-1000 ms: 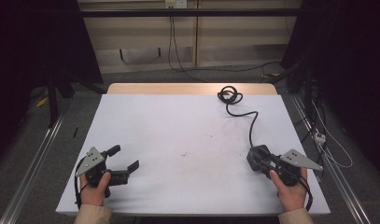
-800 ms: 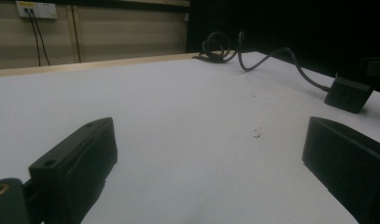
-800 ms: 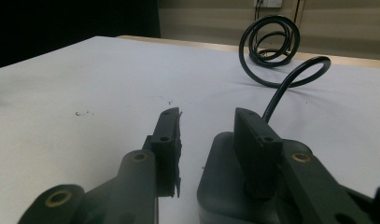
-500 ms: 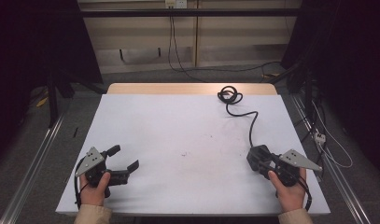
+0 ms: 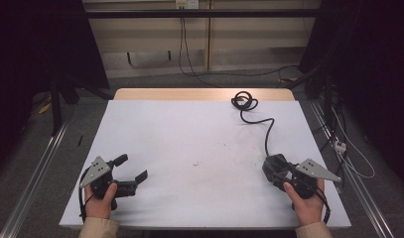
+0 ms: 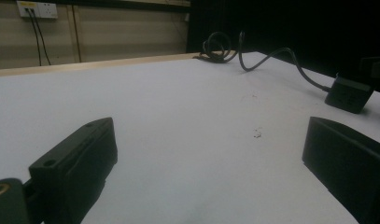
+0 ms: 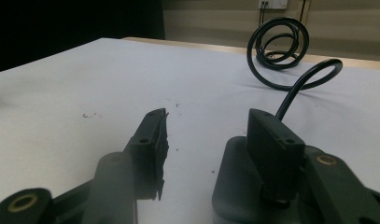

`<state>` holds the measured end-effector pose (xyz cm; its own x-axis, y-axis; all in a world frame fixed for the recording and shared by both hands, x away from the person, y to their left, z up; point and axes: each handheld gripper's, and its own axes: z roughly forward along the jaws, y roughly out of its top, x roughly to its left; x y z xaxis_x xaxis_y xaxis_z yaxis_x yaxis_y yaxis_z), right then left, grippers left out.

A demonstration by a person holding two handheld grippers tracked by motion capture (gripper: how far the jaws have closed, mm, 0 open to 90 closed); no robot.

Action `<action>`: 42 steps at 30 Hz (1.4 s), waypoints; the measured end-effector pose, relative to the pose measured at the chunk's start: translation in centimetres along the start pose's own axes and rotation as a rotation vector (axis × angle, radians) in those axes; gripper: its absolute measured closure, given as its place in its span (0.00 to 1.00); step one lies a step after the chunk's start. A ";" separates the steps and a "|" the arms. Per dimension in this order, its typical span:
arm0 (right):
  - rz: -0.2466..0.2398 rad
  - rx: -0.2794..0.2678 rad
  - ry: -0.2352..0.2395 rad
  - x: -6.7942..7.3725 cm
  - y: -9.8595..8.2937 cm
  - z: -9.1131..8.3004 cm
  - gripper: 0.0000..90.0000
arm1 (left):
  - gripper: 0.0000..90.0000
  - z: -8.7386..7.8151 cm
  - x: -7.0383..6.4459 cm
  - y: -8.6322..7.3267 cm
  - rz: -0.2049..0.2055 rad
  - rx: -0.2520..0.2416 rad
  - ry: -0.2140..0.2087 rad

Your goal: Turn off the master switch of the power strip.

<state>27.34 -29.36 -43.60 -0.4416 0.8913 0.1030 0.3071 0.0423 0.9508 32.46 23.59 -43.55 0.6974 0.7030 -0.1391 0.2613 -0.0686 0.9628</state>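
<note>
High view, worktop: white worktop point(image 5: 199, 148) with a bare wooden strip along its far edge and a few small dark specks point(image 5: 197, 162) near the middle.
High view, left hand-held gripper: left hand-held gripper point(image 5: 131, 172) at the near left corner, held in the person's left hand point(image 5: 101, 198); jaws spread apart, nothing between them.
High view, right hand-held gripper: right hand-held gripper point(image 5: 270, 167) at the near right, held in the right hand point(image 5: 305, 201); from here I cannot tell how its jaws stand.
High view, cable: black cable point(image 5: 265, 130) runs from the right hand-held gripper to a coil point(image 5: 243, 100) at the far edge.
Left gripper view, jaws: wide apart, bare worktop point(image 6: 178, 140) between them.
Left gripper view, beyond: cable point(image 6: 290, 60) and a black block point(image 6: 348, 94) at the right.
Right gripper view, jaws: apart, with a gap showing the worktop point(image 7: 85, 84); the right jaw sits over a rounded black piece point(image 7: 239, 191) touching the worktop, and I cannot tell whether it is gripped.
Right gripper view, cable: coil point(image 7: 278, 44) standing up beyond.
</note>
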 end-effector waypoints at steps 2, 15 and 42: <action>0.000 0.000 0.000 0.1 0.0 0.0 0.50 | 0.03 0.0 0.0 0.0 -0.001 0.000 0.000; 0.006 0.000 0.017 0.4 0.0 0.2 0.40 | 0.03 -0.1 0.0 0.0 -0.003 -0.001 0.002; -0.009 -0.001 0.041 0.8 -0.2 0.4 0.11 | 0.03 -0.1 0.0 0.0 -0.004 -0.003 0.001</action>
<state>27.31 -28.51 -43.81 -0.4785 0.8716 0.1061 0.3019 0.0499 0.9520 32.35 23.65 -43.54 0.6961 0.7037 -0.1424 0.2616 -0.0638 0.9631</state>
